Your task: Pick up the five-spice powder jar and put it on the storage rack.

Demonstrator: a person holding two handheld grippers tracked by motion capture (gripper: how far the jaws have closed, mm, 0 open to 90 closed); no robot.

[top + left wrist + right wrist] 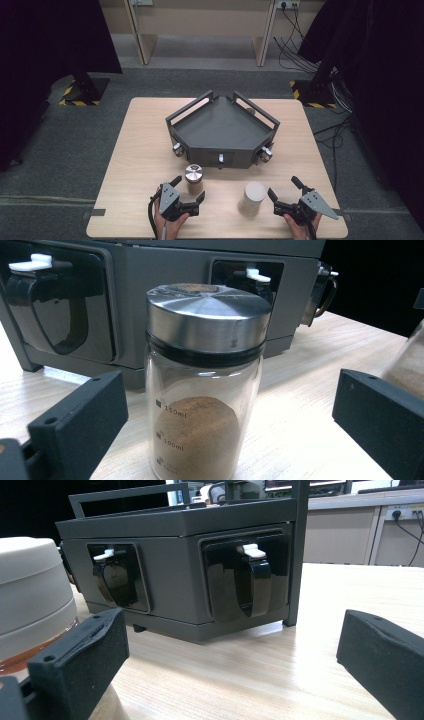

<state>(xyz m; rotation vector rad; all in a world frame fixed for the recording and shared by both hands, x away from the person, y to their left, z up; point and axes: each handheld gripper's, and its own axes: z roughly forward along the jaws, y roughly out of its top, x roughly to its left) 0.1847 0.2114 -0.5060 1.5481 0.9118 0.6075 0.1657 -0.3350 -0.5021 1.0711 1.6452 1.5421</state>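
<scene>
Glass jar [202, 385], brown powder (marks 150ml, 100ml), steel lid [207, 315]

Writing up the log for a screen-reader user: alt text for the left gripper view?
A glass jar with a steel lid, part full of brown powder, stands on the table between the left gripper's open jaws. A grey rack stands behind it.
</scene>
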